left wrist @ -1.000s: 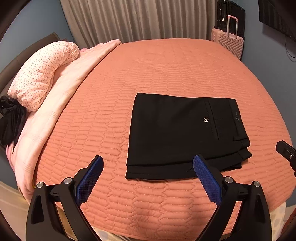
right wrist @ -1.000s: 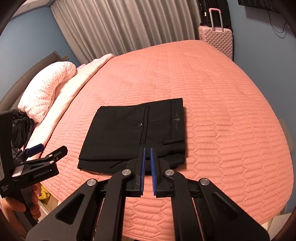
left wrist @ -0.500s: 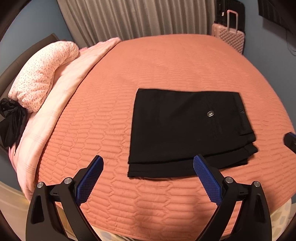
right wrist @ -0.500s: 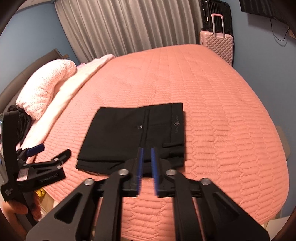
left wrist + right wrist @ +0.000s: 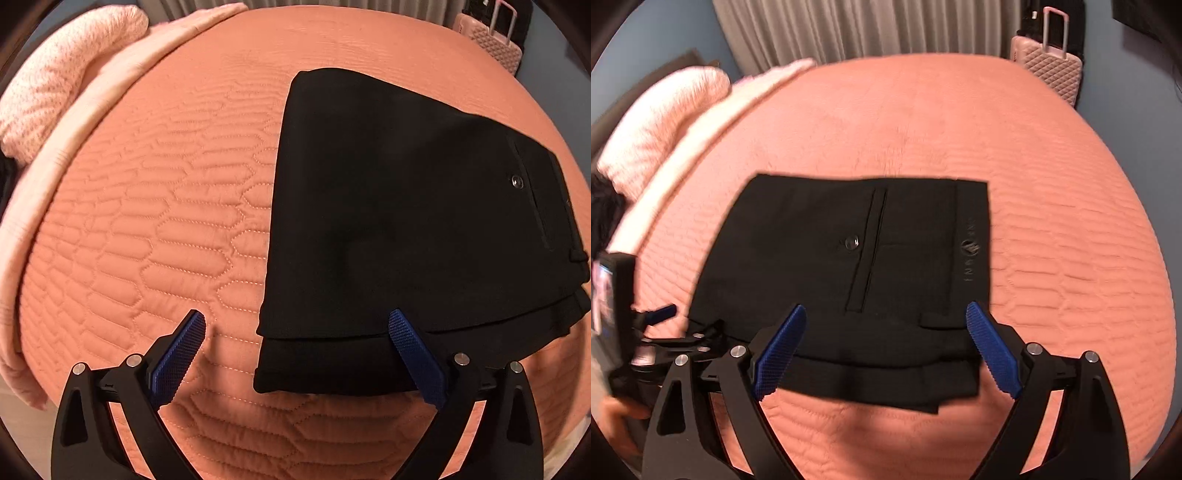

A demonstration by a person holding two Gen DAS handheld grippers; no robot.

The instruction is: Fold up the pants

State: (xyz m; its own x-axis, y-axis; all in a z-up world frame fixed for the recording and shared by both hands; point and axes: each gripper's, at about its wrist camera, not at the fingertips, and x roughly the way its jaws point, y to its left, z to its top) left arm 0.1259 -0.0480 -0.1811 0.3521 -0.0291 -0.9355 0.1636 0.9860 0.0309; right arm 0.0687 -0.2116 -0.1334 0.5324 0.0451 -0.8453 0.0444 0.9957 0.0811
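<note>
The black pants (image 5: 406,221) lie folded into a flat rectangle on the orange quilted bed (image 5: 147,221), back pocket and button facing up; they also show in the right wrist view (image 5: 820,266). My left gripper (image 5: 295,354) is open and empty, low over the near left corner of the pants, its right finger over the layered near edge. My right gripper (image 5: 886,347) is open and empty, straddling the near right edge by the waistband. The left gripper's body also shows at the left of the right wrist view (image 5: 661,332).
A speckled pink pillow (image 5: 62,74) and a folded pale pink blanket (image 5: 74,122) lie along the bed's left side. A pink suitcase (image 5: 1049,70) stands by the far right corner, in front of grey curtains (image 5: 868,29). A dark garment (image 5: 602,210) hangs at the left edge.
Both grippers have moved forward and down to the near edge of the pants. My right gripper has opened from shut. The pants have not moved.
</note>
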